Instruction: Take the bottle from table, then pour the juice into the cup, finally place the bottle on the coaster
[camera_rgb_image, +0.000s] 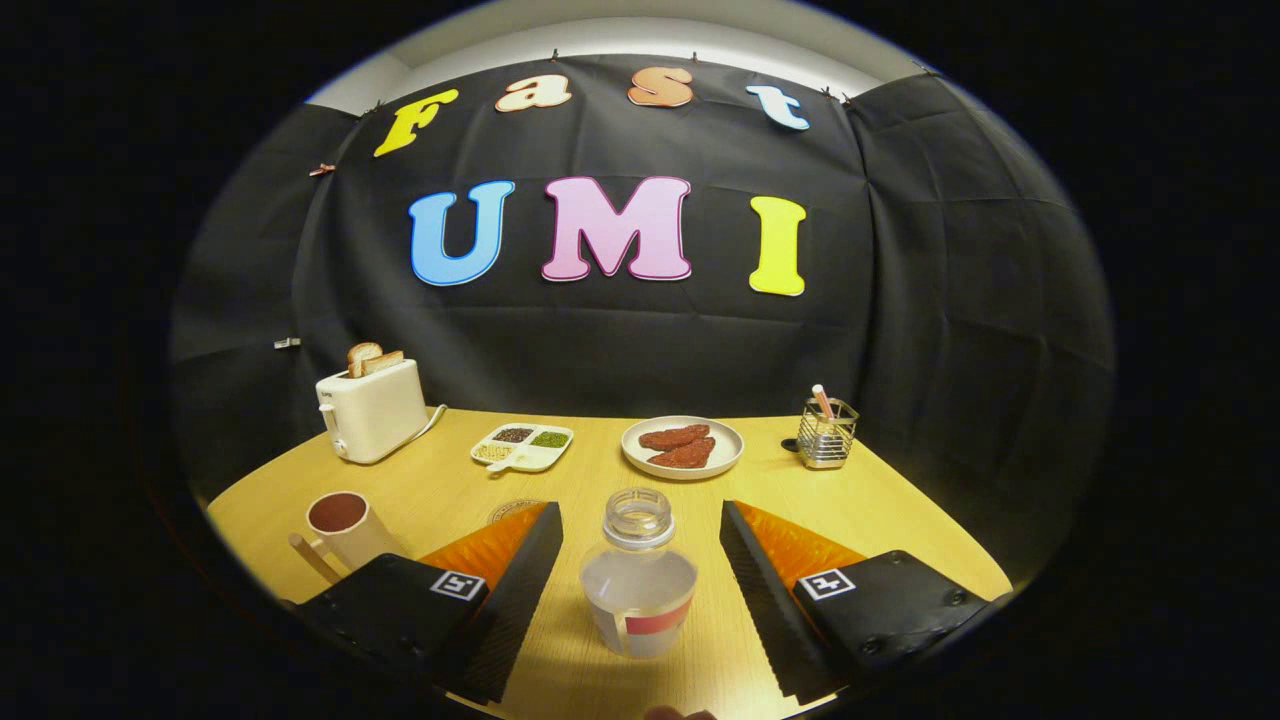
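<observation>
Bottle stood upright, uncapped, between the spread fingers of the gripper, touching neither; label text unreadable. Cup sat beside them.

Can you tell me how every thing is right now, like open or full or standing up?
bottle: upright, cap off, between the claw's fingers, not touched.
claw: open.
cup: upright, holds something dark.
toaster: bread sticking up.
plate: holds reddish pieces.
divided tray: compartments filled.
wire holder: upright, something stands in it.
</observation>
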